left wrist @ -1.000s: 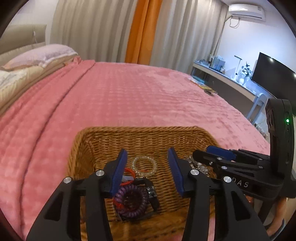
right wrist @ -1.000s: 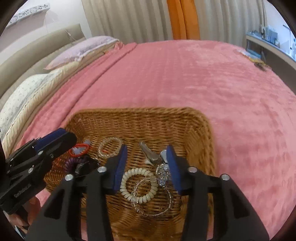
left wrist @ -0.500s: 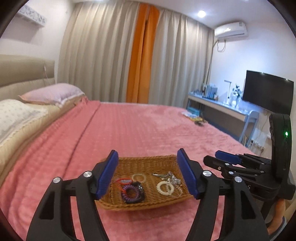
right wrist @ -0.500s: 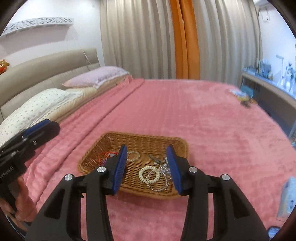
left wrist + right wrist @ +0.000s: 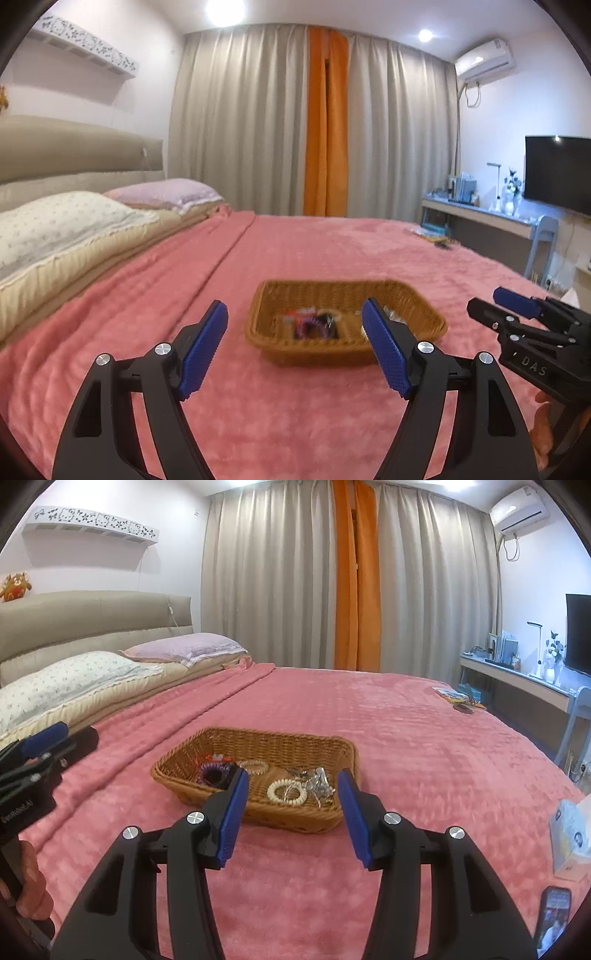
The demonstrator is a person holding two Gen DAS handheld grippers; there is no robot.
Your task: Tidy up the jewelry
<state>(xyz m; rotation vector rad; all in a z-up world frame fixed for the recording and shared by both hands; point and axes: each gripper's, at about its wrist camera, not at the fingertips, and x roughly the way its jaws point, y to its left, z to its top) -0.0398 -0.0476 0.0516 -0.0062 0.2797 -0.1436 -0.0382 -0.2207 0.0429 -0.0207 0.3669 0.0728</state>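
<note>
Near the shallow woven wicker basket (image 5: 258,746) on fuzzy pink bedspread (image 5: 424,746), black blue-padded left gripper (image 5: 295,347) and right gripper (image 5: 291,812), both angled slightly downward, jaws just opening, empty.

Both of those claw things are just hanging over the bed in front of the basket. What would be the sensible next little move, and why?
Probably ease the right gripper forward and down toward the cream coil bracelet in the wicker basket. Both grippers hold nothing, their fingers have just been opening, and the left gripper sits short of the basket too. The jewelry lies bunched together, and that bracelet is nearest the right one.
</note>
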